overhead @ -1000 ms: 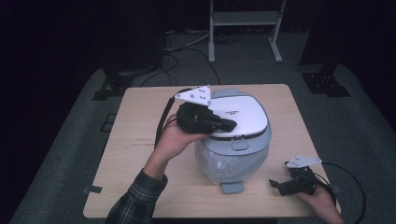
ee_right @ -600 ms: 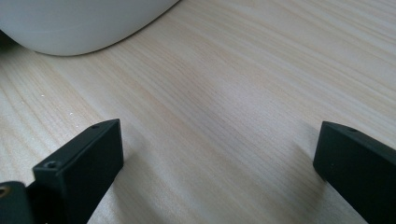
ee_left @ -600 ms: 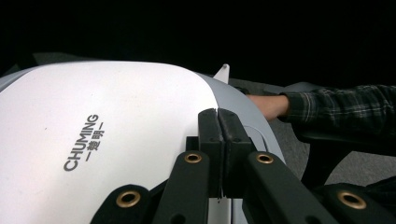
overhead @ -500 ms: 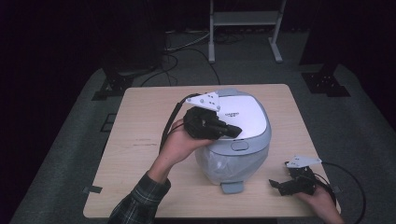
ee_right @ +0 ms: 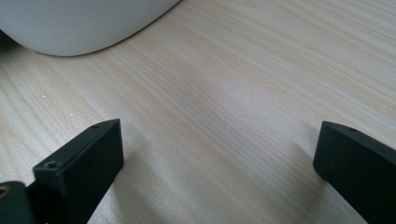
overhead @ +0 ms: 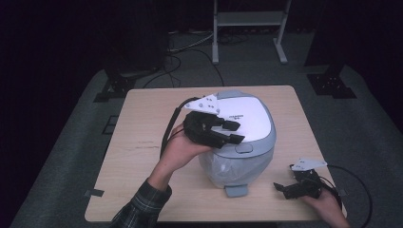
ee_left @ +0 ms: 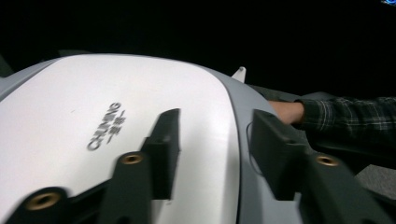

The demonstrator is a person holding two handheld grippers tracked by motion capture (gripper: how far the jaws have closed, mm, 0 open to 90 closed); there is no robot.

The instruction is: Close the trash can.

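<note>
L gripper (overhead: 233, 132) jaws just opened, released over rice cooker (overhead: 247, 142) lid w/ nothing between; lid looks down; R gripper (overhead: 290, 189) released, idle on desk (overhead: 142, 156).

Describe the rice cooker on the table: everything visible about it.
The rice cooker stands upright at the middle of the wooden table. Its lid is shut: a glossy white top panel with grey lettering, framed in grey plastic, with a grey latch button at the front. The rounded body below looks pale and shiny; a small grey tab juts out at its base. The left gripper hovers over the lid's front edge, jaws just opened, nothing between them.
</note>
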